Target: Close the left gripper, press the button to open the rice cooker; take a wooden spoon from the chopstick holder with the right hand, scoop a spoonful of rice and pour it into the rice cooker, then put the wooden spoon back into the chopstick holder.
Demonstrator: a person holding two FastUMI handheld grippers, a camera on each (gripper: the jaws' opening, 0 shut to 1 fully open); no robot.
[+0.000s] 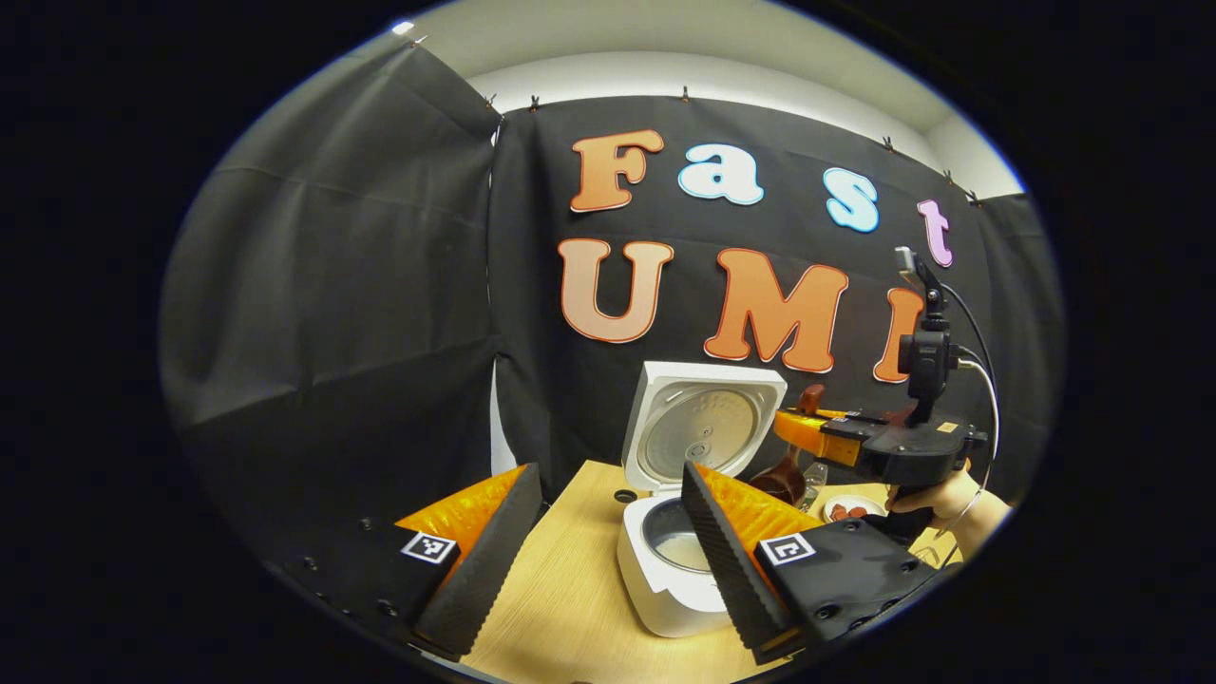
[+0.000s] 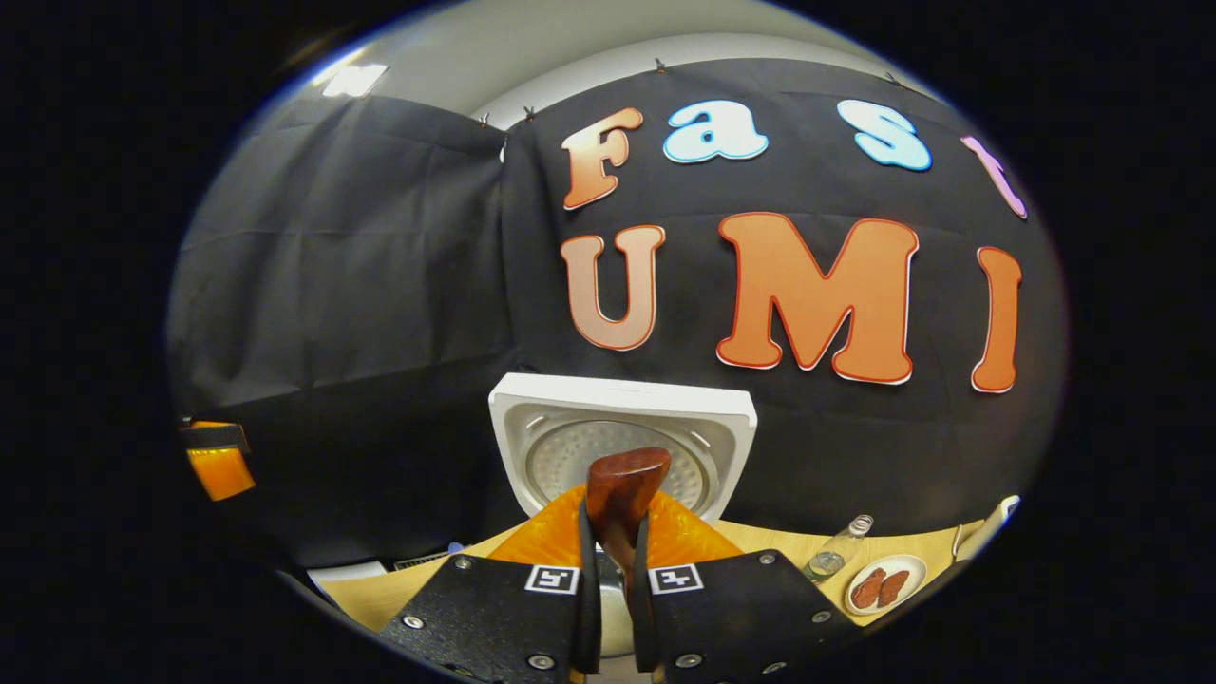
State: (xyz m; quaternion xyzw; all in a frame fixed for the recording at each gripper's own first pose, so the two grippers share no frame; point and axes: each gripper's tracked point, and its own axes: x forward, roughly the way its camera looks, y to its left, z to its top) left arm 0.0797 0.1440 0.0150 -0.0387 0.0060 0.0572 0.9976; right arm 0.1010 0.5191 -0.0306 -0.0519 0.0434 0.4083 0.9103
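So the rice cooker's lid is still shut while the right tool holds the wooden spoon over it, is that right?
Not quite: the lid is open, standing upright behind the rice cooker, whose pot is exposed, as the left gripper view shows. The rest holds: the right tool is closed on the wooden spoon, in front of that raised lid in the right gripper view.

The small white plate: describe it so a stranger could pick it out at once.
Start at the open white rice cooker on the wooden table. Look right along the table, past the clear bottle, to the small white plate. It is the flat dish holding reddish-brown pieces.
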